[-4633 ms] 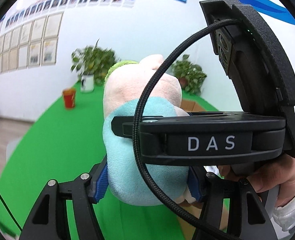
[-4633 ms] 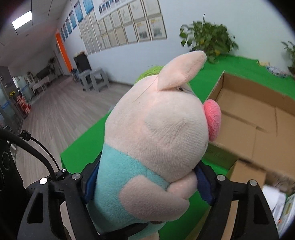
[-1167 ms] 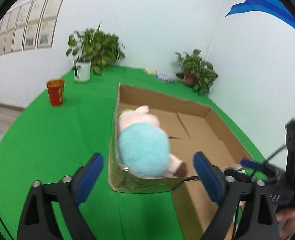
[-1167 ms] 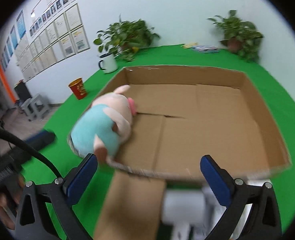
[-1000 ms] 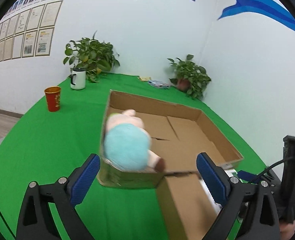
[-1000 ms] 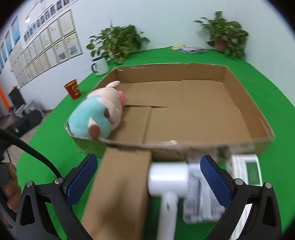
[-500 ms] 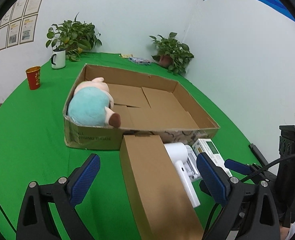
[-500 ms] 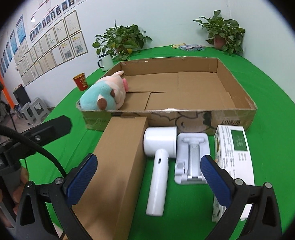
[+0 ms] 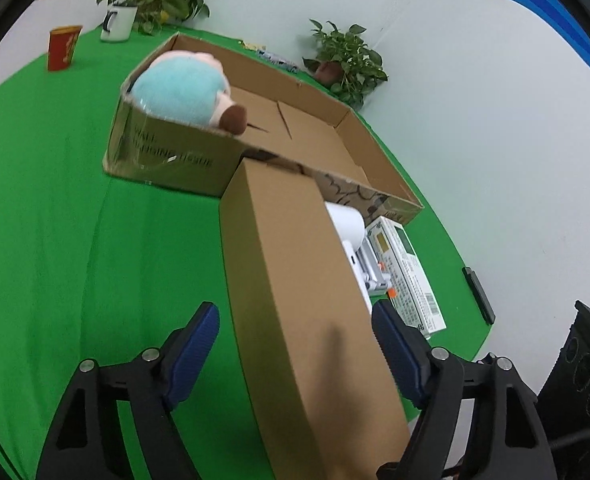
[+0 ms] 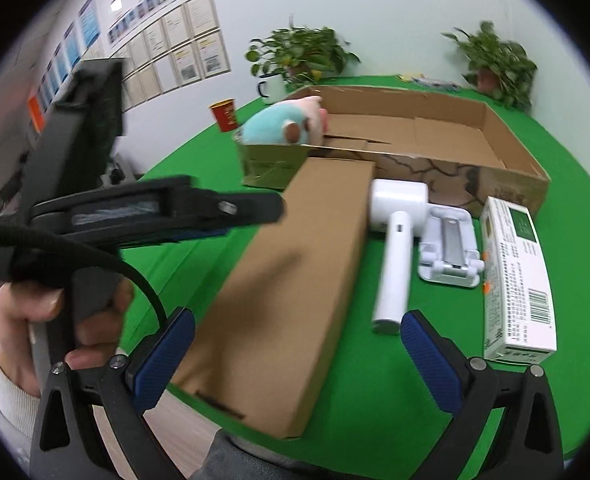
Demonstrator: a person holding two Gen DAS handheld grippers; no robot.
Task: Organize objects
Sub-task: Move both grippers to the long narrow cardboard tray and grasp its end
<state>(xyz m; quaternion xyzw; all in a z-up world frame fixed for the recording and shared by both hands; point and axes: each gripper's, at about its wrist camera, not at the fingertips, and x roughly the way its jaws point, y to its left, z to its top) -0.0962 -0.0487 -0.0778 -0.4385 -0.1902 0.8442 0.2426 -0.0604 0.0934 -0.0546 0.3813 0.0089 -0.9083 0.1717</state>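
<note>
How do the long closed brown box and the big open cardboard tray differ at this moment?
The long brown box is closed and narrow; the cardboard tray is open-topped, wide and shallow. The long brown box lies on the green cloth outside, one end against the cardboard tray's front wall; the cardboard tray holds the plush pig in a corner. The left gripper straddles the long brown box, jaws closing; nothing straddles the cardboard tray. Both are plain brown cardboard.

Left gripper (image 9: 295, 344) jaws closing; right gripper (image 10: 295, 356) jaws spread.
</note>
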